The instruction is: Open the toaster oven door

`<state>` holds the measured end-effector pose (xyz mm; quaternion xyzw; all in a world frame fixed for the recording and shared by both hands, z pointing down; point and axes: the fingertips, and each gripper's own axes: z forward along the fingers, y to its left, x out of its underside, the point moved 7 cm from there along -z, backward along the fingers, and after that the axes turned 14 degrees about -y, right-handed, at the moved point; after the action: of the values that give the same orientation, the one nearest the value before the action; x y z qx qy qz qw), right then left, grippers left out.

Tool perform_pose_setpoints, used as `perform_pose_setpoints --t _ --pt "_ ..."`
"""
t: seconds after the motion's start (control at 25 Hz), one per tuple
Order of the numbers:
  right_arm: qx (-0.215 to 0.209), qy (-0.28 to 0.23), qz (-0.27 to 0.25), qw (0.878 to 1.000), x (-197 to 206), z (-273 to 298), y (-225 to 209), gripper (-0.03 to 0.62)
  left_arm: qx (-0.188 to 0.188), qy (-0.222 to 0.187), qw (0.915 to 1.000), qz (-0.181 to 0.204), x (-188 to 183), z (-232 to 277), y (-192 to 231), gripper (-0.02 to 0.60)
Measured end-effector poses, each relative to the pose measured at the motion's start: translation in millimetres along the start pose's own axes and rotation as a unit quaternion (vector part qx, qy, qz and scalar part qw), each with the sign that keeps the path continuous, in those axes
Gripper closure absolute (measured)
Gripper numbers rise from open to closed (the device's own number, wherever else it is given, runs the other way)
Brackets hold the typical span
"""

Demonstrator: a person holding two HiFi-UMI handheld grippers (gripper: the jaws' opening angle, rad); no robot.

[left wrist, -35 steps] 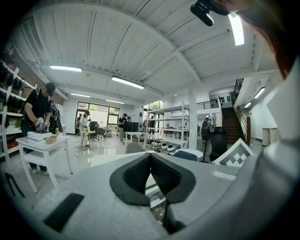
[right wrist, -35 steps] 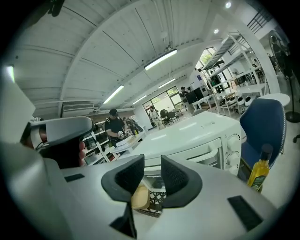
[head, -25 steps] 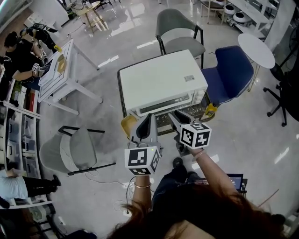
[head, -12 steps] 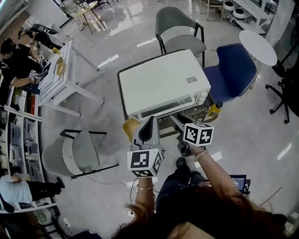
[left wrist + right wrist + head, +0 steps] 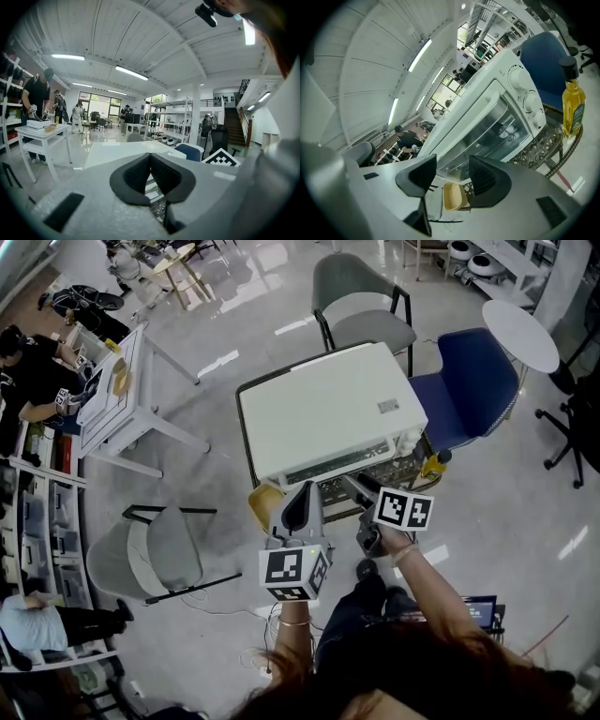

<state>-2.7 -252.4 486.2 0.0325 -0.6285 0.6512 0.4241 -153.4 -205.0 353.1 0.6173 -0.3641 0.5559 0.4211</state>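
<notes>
Yellow tray [image 5: 262,501]: just left of the left gripper.
Left gripper [image 5: 150,157]: jaws together, nothing between them, raised before the oven's front.
Toaster oven [image 5: 323,409]: white, centred on a wire-mesh table [image 5: 543,145], glass door closed.
Right gripper [image 5: 452,171]: jaws opening, nothing between them, facing the oven door.
Oil bottle [image 5: 572,101]: upright, at the oven's right.

small label [image 5: 388,406] on toaster oven [image 5: 323,409] top, too small to read
</notes>
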Motion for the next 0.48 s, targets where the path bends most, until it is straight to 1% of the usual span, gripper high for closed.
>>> perform_pose_setpoints --t 0.36,0.48 --pt "-0.006 -0.01 0.055 0.998 5.4 12.2 -6.5 0.388 0.001 0.008 1.0 -0.003 9.5 1.2 7.2 0.567" --pt "-0.006 -0.01 0.064 0.998 5.9 16.3 -7.1 0.382 0.001 0.009 1.0 -0.004 10.2 0.9 9.0 0.566"
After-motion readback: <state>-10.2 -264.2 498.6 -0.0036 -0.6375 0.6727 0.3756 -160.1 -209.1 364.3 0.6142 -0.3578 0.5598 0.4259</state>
